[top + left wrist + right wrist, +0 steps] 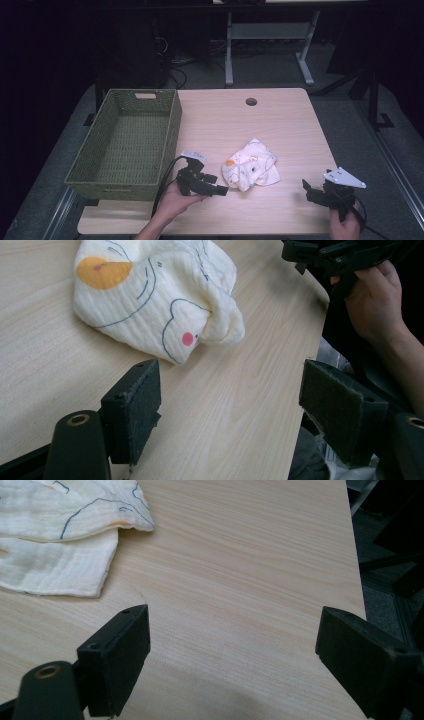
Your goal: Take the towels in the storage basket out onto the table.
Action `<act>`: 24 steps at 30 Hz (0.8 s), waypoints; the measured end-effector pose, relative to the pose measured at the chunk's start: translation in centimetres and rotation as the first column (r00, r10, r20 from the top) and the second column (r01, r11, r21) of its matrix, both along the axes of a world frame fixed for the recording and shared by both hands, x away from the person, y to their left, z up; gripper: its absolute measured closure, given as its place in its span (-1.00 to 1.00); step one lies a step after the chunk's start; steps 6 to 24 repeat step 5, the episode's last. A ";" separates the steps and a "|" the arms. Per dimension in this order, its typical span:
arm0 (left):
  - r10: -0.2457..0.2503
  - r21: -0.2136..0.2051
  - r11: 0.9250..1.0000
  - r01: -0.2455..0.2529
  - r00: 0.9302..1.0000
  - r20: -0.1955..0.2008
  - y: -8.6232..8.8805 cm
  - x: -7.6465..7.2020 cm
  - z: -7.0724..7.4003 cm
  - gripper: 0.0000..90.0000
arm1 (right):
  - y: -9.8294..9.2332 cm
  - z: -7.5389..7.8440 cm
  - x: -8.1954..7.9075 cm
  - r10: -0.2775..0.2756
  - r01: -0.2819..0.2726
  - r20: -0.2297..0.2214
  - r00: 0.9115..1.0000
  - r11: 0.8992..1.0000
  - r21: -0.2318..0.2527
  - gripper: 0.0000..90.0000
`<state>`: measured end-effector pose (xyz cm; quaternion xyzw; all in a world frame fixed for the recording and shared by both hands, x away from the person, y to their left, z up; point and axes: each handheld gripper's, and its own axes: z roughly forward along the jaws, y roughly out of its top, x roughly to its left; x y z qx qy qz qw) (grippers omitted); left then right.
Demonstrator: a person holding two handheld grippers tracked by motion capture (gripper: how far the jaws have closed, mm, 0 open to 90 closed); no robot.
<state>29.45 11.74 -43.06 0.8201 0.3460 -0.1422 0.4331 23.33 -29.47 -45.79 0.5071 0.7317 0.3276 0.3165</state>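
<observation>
A crumpled white cloth (250, 165) with blue line drawings and an orange patch lies on the wooden table (280, 120), near its front middle. My left gripper (217, 185) is open just left of the cloth, its jaws pointing right, nothing between them. In the left gripper view the cloth (155, 295) sits beyond the spread jaws of my left gripper (230, 410). My right gripper (307, 187) is open near the front right corner, apart from the cloth. The right gripper view has the cloth's edge (60, 535) at upper left, past my right gripper (230, 660).
A green woven basket (172, 125) with nothing in it stands along the table's left side. A round cable hole (251, 101) is near the far edge. Beyond the table are desk legs (229, 50) and cables on a dark floor.
</observation>
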 end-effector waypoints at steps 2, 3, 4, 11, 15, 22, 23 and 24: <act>-0.015 0.011 1.000 0.015 1.000 0.002 0.1 -0.4 -0.3 -0.46 | 0.0 0.0 -0.1 0.001 -0.001 -0.001 1.000 1.000 0.004 -0.69; -0.016 0.022 1.000 0.015 1.000 0.006 0.1 -0.6 -0.4 -0.46 | 0.0 -0.1 -0.1 0.003 -0.003 -0.003 1.000 1.000 0.005 -0.69; -0.021 0.031 0.999 0.020 1.000 0.010 0.1 -0.8 -0.5 -0.46 | 0.0 -0.1 -0.1 0.007 -0.007 -0.004 1.000 1.000 0.003 -0.69; -0.023 0.034 0.999 0.023 1.000 0.010 0.1 -0.9 -0.7 -0.46 | 0.0 -0.1 -0.1 0.009 -0.009 -0.003 1.000 1.000 0.000 -0.69; -0.023 0.034 0.999 0.023 1.000 0.010 0.1 -0.9 -0.7 -0.46 | 0.0 -0.1 -0.1 0.009 -0.009 -0.003 1.000 1.000 0.000 -0.69; -0.023 0.034 0.999 0.023 1.000 0.010 0.1 -0.9 -0.7 -0.46 | 0.0 -0.1 -0.1 0.009 -0.009 -0.003 1.000 1.000 0.000 -0.69; -0.023 0.034 0.999 0.023 1.000 0.010 0.1 -0.9 -0.7 -0.46 | 0.0 -0.1 -0.1 0.009 -0.009 -0.003 1.000 1.000 0.000 -0.69; -0.023 0.034 0.999 0.023 1.000 0.010 0.1 -0.9 -0.7 -0.46 | 0.0 -0.1 -0.1 0.009 -0.009 -0.003 1.000 1.000 0.000 -0.69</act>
